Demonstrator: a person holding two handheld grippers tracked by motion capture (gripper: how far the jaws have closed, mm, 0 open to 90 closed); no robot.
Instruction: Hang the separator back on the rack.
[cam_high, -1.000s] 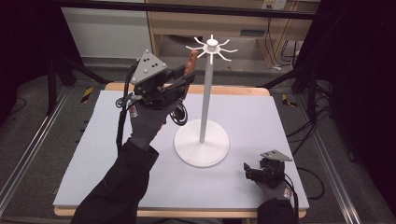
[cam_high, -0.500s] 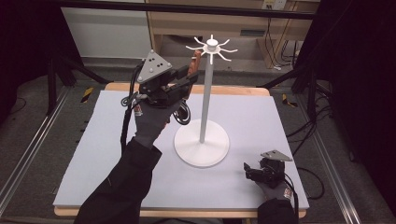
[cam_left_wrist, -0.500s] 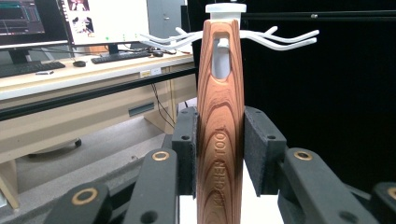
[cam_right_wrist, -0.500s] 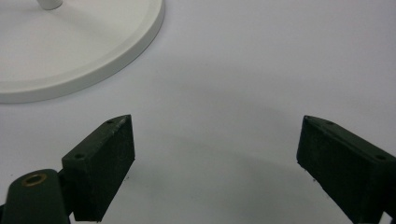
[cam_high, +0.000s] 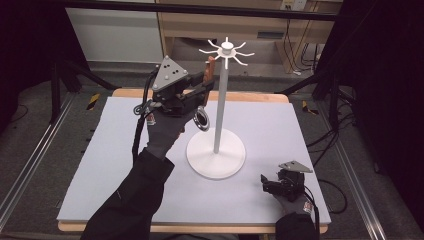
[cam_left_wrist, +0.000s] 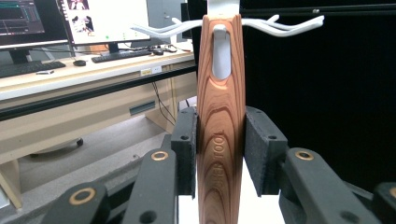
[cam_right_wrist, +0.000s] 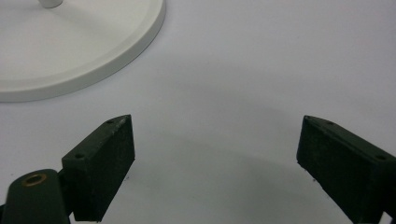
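Wood: the reddish-brown wooden handle (cam_left_wrist: 220, 121) shows a strong grain and a slot near its top, and it stands upright between the jaws in the left gripper view.
Slot: a white hook (cam_left_wrist: 221, 51) of the rack passes through the slot, so the handle hangs on it.
Left gripper: the left gripper (cam_high: 204, 84) is raised beside the top of the rack, and its black pads press on both flat sides of the handle, clamped around it.
Lower end: a round metal part (cam_high: 202, 119) hangs under the left hand in the high view; what kind of utensil it belongs to is too small to tell.
Rack: the white rack (cam_high: 218, 110) has a thin pole, a round base on the table and a ring of curved hooks at its top.
Right gripper: the right gripper (cam_high: 265, 184) lies low on the table near the front right corner, its jaws spread wide with nothing between them.
Base: the round base (cam_right_wrist: 84, 42) sits just ahead of the right gripper's jaws, apart from them.
Table: a pale grey mat (cam_high: 310, 135) covers the table.
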